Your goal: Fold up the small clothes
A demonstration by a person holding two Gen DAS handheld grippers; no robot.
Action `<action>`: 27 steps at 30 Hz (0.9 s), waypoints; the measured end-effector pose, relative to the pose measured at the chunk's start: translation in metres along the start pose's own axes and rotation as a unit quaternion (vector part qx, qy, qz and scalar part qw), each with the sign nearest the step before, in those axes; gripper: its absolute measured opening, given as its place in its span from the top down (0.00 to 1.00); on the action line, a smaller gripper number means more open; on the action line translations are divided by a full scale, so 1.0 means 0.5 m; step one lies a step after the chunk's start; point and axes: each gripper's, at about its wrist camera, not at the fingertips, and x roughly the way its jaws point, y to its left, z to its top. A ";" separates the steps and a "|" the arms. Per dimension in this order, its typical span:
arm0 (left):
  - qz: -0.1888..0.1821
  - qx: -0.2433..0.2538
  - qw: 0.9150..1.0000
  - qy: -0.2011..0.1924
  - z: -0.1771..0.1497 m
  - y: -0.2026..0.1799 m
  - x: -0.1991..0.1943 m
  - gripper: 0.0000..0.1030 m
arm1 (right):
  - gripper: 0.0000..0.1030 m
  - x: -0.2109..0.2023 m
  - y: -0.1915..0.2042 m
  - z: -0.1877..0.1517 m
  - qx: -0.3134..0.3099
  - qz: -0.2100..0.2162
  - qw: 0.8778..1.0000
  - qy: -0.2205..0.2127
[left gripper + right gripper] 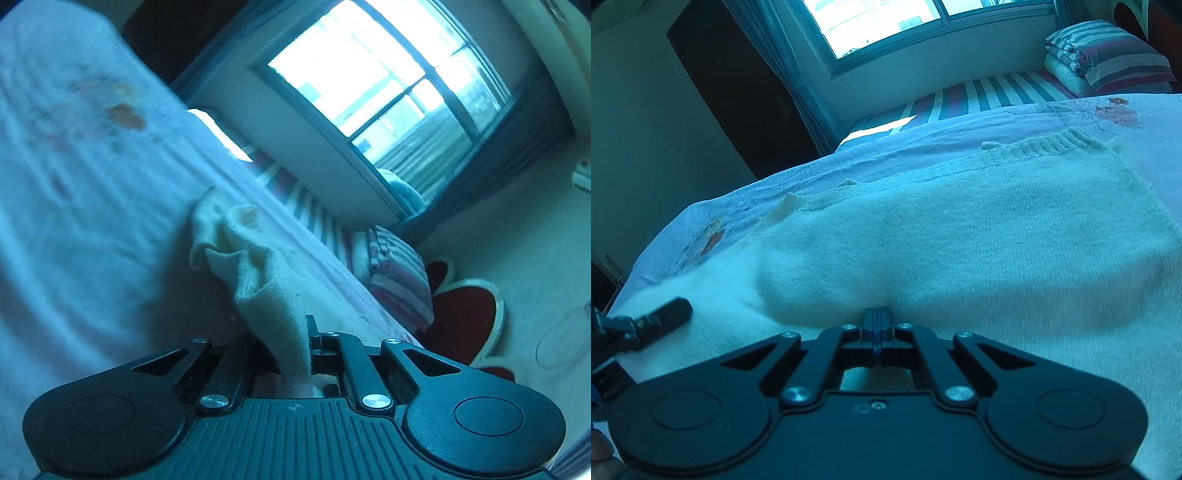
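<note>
**Cream sweater gripped by both grippers on the bed**

A cream knitted sweater (pixel 960 229) is spread across the pale floral bed cover (pixel 923 125), its ribbed edge turned toward the window (pixel 886 14). In the right wrist view, the right gripper (pixel 876 314) is seen low against the near edge of the sweater, with its jaws pressed together; a fold of knit appears to be pinched at their tip, though the contact is partly hidden. The left gripper (pixel 665 314) is seen at the left of that view, resting on the fabric. In the left wrist view, the left gripper (pixel 308 328) is closed on a bunched, lifted part of the sweater (pixel 255 258), which is drawn up between the jaws. A folded striped quilt (pixel 1108 55) is stacked on the striped sheet (pixel 979 96) near the window.
</note>
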 end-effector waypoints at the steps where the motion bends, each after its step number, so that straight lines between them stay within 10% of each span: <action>1: -0.004 0.031 0.999 0.007 0.010 -0.034 0.008 0.94 | 1.00 -0.015 -0.007 0.003 0.012 0.001 1.000 -0.015; 8: -0.050 0.194 0.975 0.094 -0.029 -0.227 0.104 0.94 | 0.96 -0.165 -0.138 -0.001 0.099 -0.020 0.991 -0.092; 17: -0.076 0.309 0.918 0.238 -0.188 -0.345 0.184 0.89 | 0.81 -0.297 -0.312 -0.054 0.191 -0.078 0.971 -0.122; 18: -0.081 0.308 0.920 0.229 -0.186 -0.350 0.170 0.78 | 0.80 -0.304 -0.319 -0.060 0.196 -0.076 0.970 -0.123; 20: -0.127 0.281 0.924 0.225 -0.168 -0.350 0.135 0.16 | 0.79 -0.317 -0.323 -0.064 0.197 -0.068 0.970 -0.129; 23: -0.161 0.246 0.933 0.205 -0.122 -0.325 0.077 0.16 | 0.77 -0.328 -0.312 -0.060 0.188 -0.049 0.971 -0.139; 27: -0.096 0.205 0.962 0.153 -0.047 -0.233 0.075 0.16 | 0.66 -0.309 -0.288 -0.015 0.157 -0.023 0.979 -0.131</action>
